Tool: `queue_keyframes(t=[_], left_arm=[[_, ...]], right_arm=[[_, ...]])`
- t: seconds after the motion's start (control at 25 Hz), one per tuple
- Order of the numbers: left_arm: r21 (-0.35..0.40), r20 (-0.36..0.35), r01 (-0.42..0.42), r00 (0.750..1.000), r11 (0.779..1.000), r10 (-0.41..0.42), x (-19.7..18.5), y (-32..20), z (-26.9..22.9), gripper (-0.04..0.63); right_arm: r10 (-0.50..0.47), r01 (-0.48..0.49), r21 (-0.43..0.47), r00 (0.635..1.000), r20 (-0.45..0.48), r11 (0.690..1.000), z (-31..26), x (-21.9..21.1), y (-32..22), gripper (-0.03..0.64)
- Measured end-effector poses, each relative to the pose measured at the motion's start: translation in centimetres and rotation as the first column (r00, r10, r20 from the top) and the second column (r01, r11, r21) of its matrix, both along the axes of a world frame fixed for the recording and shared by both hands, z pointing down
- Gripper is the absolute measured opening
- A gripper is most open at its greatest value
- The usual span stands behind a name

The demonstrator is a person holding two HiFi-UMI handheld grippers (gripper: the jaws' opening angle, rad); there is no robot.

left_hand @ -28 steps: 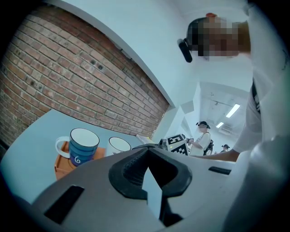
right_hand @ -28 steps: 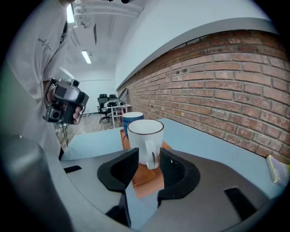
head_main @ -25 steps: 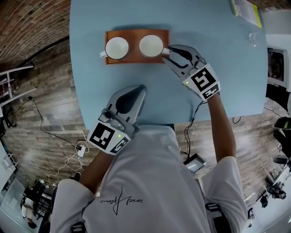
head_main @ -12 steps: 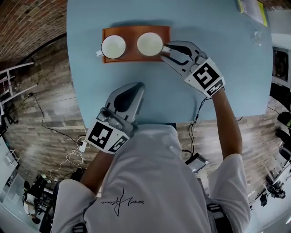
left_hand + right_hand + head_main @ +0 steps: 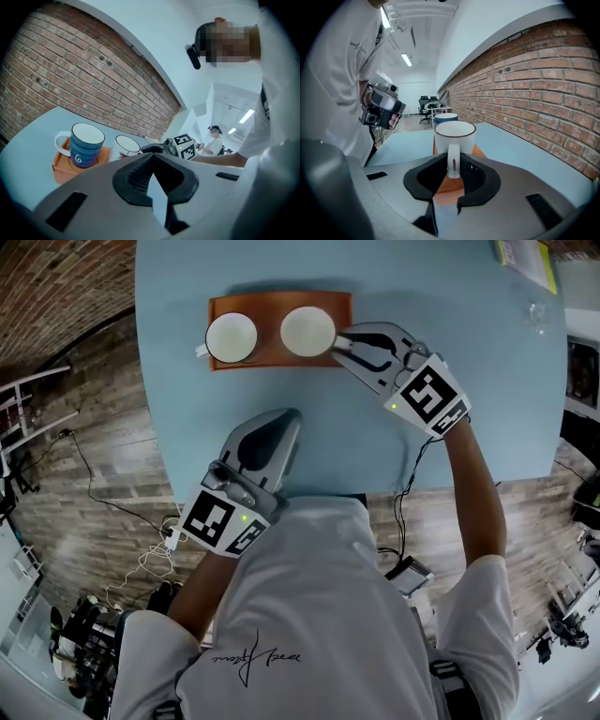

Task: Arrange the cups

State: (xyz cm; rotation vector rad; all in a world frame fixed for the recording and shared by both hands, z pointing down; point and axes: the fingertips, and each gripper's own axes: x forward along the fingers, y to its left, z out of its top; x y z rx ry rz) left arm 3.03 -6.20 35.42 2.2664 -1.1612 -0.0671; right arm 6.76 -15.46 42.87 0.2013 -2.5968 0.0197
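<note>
R gripper (image 5: 453, 163) closing on white cup (image 5: 454, 137) handle — L gripper (image 5: 152, 159) pinched together, empty.

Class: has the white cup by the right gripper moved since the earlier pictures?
No. The white cup sits at the same end of the tray.

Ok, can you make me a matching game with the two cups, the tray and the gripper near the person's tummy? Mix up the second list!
Things:
1. blue cup
2. white cup
3. tray
4. left gripper

What fits:
A. shut, holding nothing
B. orange, with both cups on it
C. its handle is between the jaws of the right gripper
D. at the person's left end of the tray, handle pointing away from the other cup

Pairs: 1-D, 2-C, 3-B, 4-A.

The right gripper's jaws are closing on that handle.
</note>
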Motion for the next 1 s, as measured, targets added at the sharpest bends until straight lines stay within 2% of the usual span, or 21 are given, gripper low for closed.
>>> queue_keyframes(t=[0.36,0.6,0.8,1.0], left_arm=[[-0.011,0.002,0.007,1.0,1.0,-0.007,0.1,-0.2,0.3,0.009],[0.007,0.0,0.021,1.0,1.0,-0.021,-0.3,-0.5,-0.1,0.009],[-0.004,-0.031,0.03,0.999,1.0,-0.03,-1.0,0.0,-0.3,0.009],[0.017,-0.024,0.016,1.0,1.0,-0.015,-1.5,0.7,-0.7,0.009]], right_arm=[[0.028,-0.028,-0.011,0.999,0.024,1.0,0.0,-0.1,0.2,0.071],[0.1,-0.101,0.004,0.994,0.036,0.995,-0.1,0.0,0.2,0.067],[0.163,-0.164,0.01,0.986,0.044,0.986,-0.1,-0.1,0.8,0.066],[0.222,-0.223,0.019,0.974,0.044,0.975,-0.2,-0.2,1.4,0.066]])
